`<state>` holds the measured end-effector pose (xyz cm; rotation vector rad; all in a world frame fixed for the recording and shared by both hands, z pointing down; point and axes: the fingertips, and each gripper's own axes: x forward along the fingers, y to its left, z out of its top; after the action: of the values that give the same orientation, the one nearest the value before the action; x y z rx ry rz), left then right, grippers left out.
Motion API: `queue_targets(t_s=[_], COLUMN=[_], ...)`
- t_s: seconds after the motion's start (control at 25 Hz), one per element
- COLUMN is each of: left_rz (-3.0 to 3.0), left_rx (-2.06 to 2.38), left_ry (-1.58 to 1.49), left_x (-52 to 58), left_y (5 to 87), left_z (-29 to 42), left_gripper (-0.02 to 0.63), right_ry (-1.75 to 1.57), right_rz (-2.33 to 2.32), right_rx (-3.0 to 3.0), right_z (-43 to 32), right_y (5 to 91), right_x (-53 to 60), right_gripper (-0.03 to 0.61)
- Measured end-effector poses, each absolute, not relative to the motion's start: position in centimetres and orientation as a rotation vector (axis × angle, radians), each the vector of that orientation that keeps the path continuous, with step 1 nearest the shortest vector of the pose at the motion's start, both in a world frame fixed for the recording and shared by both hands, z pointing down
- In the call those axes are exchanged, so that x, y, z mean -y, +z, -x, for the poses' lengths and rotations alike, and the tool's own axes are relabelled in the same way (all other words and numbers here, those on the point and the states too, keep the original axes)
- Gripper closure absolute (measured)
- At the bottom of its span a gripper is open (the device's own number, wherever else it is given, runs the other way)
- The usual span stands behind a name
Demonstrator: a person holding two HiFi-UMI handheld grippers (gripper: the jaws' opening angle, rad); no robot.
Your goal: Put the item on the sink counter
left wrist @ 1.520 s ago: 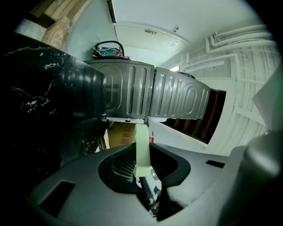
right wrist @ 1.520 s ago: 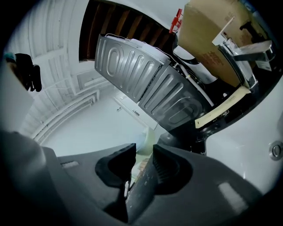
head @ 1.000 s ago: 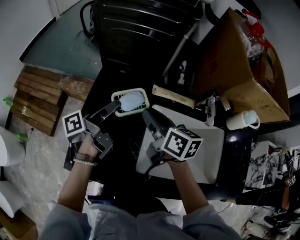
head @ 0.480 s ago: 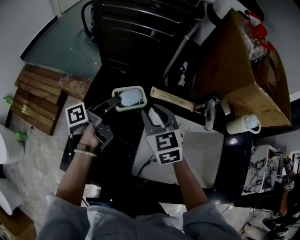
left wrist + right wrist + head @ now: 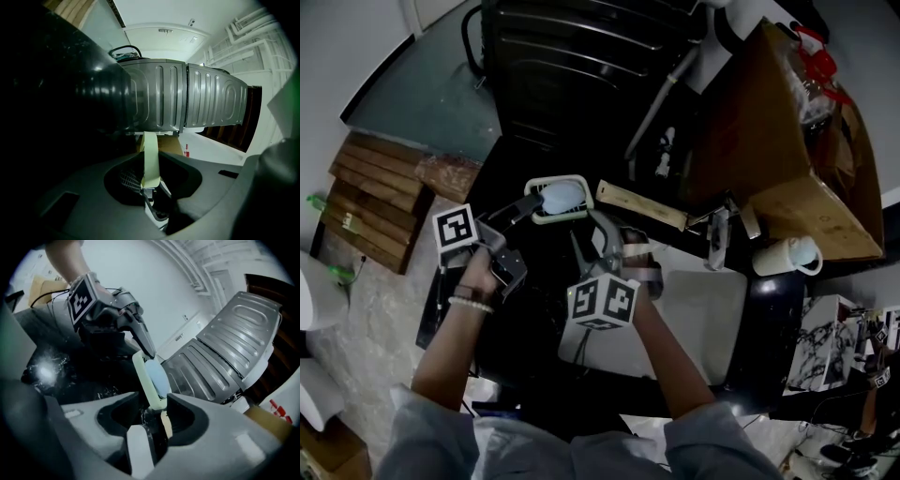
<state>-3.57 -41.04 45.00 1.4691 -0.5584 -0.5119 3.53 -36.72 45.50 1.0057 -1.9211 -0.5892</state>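
Note:
A pale green soap dish [image 5: 581,184] carrying a blue soap [image 5: 562,196] hangs over the black counter [image 5: 534,300], left of the white sink [image 5: 712,309]. My left gripper [image 5: 528,208] is shut on the dish's left rim. In the left gripper view the dish [image 5: 151,157] stands edge-on between the jaws of the left gripper [image 5: 151,187]. My right gripper [image 5: 598,239] reaches toward the dish's right end. In the right gripper view the dish [image 5: 143,376] and soap [image 5: 158,378] hang from the left gripper [image 5: 147,350], with the dish's near end at the right gripper [image 5: 154,427]. The right jaws have just been opening and do not press on the dish.
A faucet [image 5: 714,234] and a white mug [image 5: 787,253] stand behind the sink. A wooden strip [image 5: 642,206] lies behind the dish. A large cardboard box [image 5: 769,141] sits at the back right and a dark ridged appliance [image 5: 581,56] at the back. Wooden planks [image 5: 375,197] lie on the floor, left.
My right gripper has rolled about a quarter turn and shifted left toward the dish, its jaws now wider. The left gripper and dish have drifted slightly away from me.

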Motion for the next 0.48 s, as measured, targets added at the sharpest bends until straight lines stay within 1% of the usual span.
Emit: queue_targets(t_s=[0.2,0.36,0.4,0.44,0.48], left_rz=[-1.467,-1.462,-1.46,-1.46,-1.459], left_rx=[0.553,0.556,0.555,0.554,0.552], left_ry=[-0.496,-0.493,-0.495,-0.497,-0.497], left_x=[41.0,41.0,41.1,41.1,41.1], left_y=[45.3,45.6,45.7,45.6,45.6], left_z=[3.5,3.5,3.5,3.5,3.5], left_gripper=[0.526,0.526,0.526,0.526,0.526], right_ry=[-0.707,-0.723,-0.728,-0.737,-0.75], right_rz=[-0.981,-0.962,-0.96,-0.962,-0.961], right_rx=[1.83,1.765,1.751,1.74,1.732], right_z=[-2.6,-2.5,-2.5,-2.5,-2.5], right_y=[46.9,47.4,47.4,47.3,47.3], right_x=[37.2,37.5,37.5,37.5,37.6], right_gripper=[0.399,0.408,0.415,0.457,0.478])
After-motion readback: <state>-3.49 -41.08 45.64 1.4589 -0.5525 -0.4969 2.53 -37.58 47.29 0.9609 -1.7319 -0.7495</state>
